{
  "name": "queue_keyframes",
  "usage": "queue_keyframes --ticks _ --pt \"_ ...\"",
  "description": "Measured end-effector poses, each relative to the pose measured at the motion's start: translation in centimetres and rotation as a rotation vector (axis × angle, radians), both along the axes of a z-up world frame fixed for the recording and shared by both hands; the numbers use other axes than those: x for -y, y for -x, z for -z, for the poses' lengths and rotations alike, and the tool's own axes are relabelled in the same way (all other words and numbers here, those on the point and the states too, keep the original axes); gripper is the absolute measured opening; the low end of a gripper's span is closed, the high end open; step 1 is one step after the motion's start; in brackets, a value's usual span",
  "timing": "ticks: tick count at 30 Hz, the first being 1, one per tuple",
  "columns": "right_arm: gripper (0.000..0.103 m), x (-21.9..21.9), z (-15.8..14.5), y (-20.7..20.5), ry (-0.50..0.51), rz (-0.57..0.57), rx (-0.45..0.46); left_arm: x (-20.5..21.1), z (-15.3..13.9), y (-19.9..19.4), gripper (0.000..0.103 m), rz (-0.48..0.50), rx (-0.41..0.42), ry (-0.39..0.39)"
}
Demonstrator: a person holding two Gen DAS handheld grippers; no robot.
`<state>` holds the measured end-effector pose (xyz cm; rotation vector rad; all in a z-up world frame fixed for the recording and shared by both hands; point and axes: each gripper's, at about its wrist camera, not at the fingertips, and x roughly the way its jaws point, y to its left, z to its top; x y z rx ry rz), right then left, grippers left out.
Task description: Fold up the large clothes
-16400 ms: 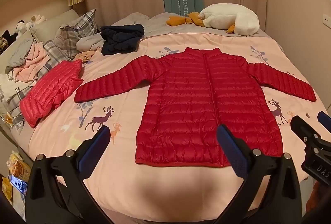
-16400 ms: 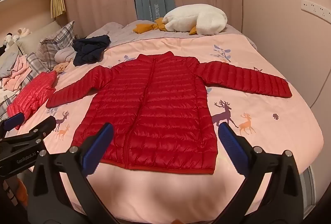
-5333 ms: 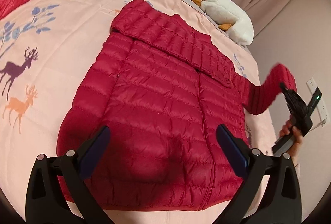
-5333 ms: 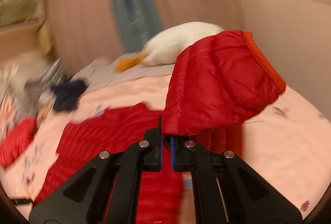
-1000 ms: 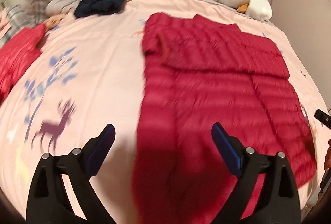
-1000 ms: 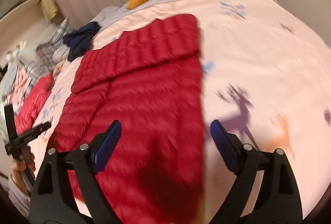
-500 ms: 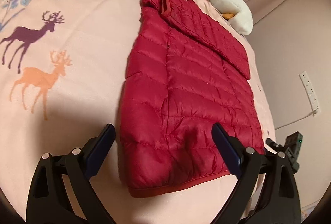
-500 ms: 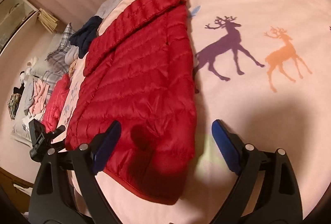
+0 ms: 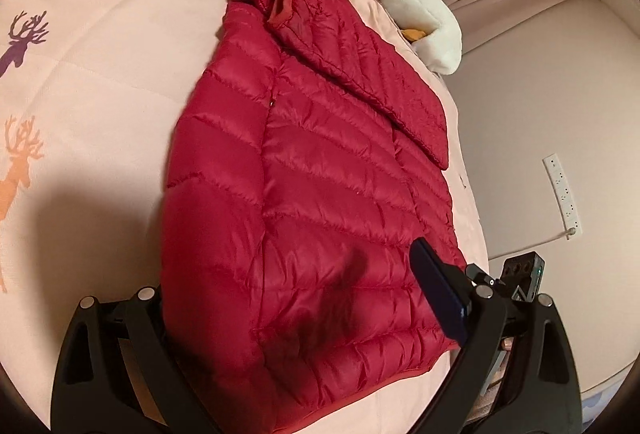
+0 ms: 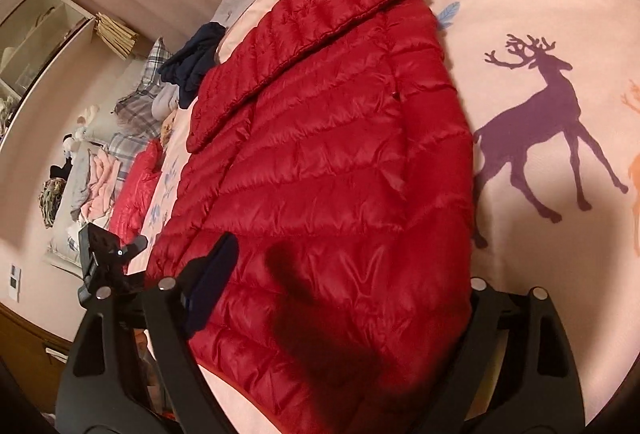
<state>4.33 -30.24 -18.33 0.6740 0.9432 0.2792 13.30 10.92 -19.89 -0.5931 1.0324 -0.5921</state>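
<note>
A red quilted down jacket [image 9: 320, 169] lies flat on the pink bed, both sleeves folded across its chest; it also shows in the right wrist view [image 10: 332, 161]. My left gripper [image 9: 296, 298] is open and straddles the jacket's bottom left corner: its left finger is hidden under the hem side, its right blue pad [image 9: 436, 290] rests over the fabric. My right gripper [image 10: 344, 282] is open and straddles the bottom right corner, its left blue pad [image 10: 212, 278] over the fabric, its right finger hidden behind the jacket's edge.
The pink deer-print bedspread [image 9: 80, 65] surrounds the jacket. A white plush goose [image 9: 428, 21] lies at the head of the bed. A navy garment [image 10: 192, 65], a second red jacket [image 10: 136, 189] and a clothes pile [image 10: 88, 177] lie at the far side. A wall [image 9: 540, 73] is close.
Both grippers have dropped and moved forward onto the jacket's bottom corners, so the hem now lies between their open fingers. The jacket has not moved.
</note>
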Motion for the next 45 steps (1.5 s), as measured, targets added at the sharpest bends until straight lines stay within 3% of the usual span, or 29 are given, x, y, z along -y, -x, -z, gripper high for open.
queue_keyframes --ticks 3,7,10,16,20,25,30,38,45 --pt "0.068 0.5 0.2 1.1 -0.048 -0.024 -0.014 -0.8 0.2 0.7 0.078 0.003 -0.015 0.019" --pt "0.062 0.5 0.4 3.5 -0.080 -0.051 -0.031 -1.3 0.7 2.2 0.056 0.042 -0.032 0.016" --pt "0.062 0.1 0.3 5.0 -0.084 -0.066 -0.031 -1.2 0.8 3.5 0.049 0.060 -0.025 -0.009" --pt "0.061 -0.1 0.5 5.1 -0.096 -0.038 -0.013 -1.3 1.1 2.6 0.044 0.025 -0.032 -0.003" --pt "0.043 -0.7 1.0 4.3 -0.095 -0.015 0.005 -1.0 1.5 1.7 0.034 -0.003 -0.046 0.010" --pt "0.025 -1.5 1.1 4.4 -0.066 -0.001 0.024 -0.7 1.5 2.2 0.014 -0.030 -0.039 0.001" --pt "0.014 -1.7 0.1 5.3 -0.053 0.015 0.092 -0.9 0.0 3.1 0.010 -0.050 0.018 -0.024" --pt "0.012 -1.6 -2.7 6.2 -0.057 0.003 0.212 0.6 -4.5 4.8 0.009 -0.021 0.175 -0.104" --pt "0.011 -1.2 -4.6 7.0 -0.071 -0.013 0.260 1.4 -6.6 5.4 0.009 0.007 0.224 -0.121"
